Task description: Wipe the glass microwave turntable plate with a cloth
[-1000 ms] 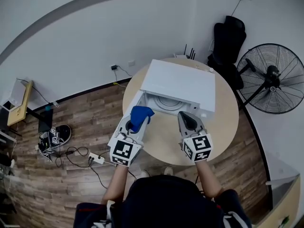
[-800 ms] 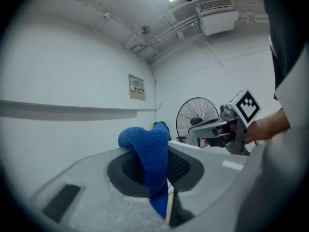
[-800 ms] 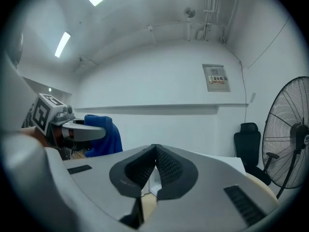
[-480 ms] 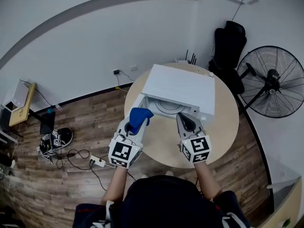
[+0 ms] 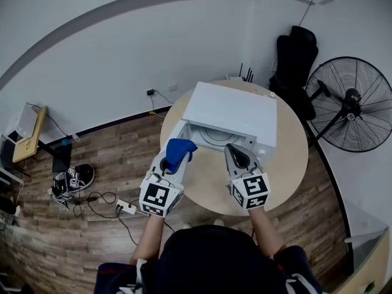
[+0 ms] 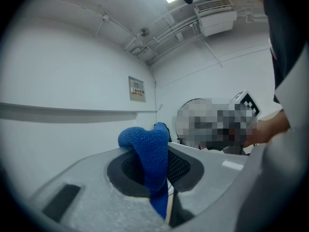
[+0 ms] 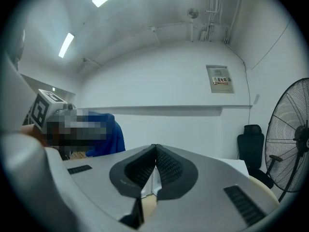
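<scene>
A white microwave [image 5: 230, 113] stands on a round wooden table [image 5: 286, 155], its door open toward me. Inside lies the glass turntable plate [image 5: 214, 137], partly hidden by the roof. My left gripper [image 5: 174, 158] is shut on a blue cloth [image 5: 180, 150] [image 6: 147, 156], held just left of the microwave's opening, and the cloth bulges up over the jaws. My right gripper [image 5: 236, 153] [image 7: 154, 170] is shut with nothing in it, in front of the opening's right side. Both grippers point level at the microwave.
A standing fan [image 5: 350, 100] is at the right and a black chair [image 5: 295, 52] stands behind the table. Cables and a power strip [image 5: 124, 204] lie on the wooden floor at the left, near shoes [image 5: 70, 180]. A white wall runs behind.
Both grippers have shifted only slightly, the right one a little to the left. The cloth stays in the left gripper.
</scene>
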`<state>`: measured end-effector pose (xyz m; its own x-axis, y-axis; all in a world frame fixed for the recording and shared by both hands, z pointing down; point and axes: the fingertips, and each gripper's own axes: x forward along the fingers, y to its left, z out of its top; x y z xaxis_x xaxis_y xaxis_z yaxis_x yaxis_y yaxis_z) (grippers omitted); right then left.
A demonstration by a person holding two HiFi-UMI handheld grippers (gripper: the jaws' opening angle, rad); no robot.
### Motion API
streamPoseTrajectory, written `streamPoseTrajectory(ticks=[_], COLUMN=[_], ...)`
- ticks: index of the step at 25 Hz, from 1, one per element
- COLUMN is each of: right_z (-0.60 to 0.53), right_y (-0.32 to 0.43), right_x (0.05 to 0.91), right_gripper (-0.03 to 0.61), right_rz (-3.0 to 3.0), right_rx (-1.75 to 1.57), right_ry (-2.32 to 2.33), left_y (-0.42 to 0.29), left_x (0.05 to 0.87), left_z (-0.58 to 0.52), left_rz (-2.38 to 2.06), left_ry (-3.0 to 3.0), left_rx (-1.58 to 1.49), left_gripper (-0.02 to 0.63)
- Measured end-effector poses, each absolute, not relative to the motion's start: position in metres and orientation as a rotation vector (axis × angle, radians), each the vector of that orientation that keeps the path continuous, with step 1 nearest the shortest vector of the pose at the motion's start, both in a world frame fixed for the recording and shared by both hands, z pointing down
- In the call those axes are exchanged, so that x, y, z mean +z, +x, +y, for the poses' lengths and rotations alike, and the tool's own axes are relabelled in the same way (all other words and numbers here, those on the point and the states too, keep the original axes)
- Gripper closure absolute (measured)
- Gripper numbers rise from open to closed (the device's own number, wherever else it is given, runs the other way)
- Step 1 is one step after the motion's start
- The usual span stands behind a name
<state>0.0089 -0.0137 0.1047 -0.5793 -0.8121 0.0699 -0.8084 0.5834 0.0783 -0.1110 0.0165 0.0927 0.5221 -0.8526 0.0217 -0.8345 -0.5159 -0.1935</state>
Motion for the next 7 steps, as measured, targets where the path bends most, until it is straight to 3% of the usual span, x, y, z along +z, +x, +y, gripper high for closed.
streamPoseTrajectory(ticks=[7], right_z=[-0.0114], right_y=[0.0065], right_x=[0.1034], right_gripper=[0.568], right_rz=[-2.711], right_rx=[-0.063], right_ry=[1.374], left_y=[-0.1143], left_x=[0.0951], left_z=[0.0169], left_rz=[1.481], left_ry=[-2.602], left_rx=[-0.19], left_gripper=[0.56])
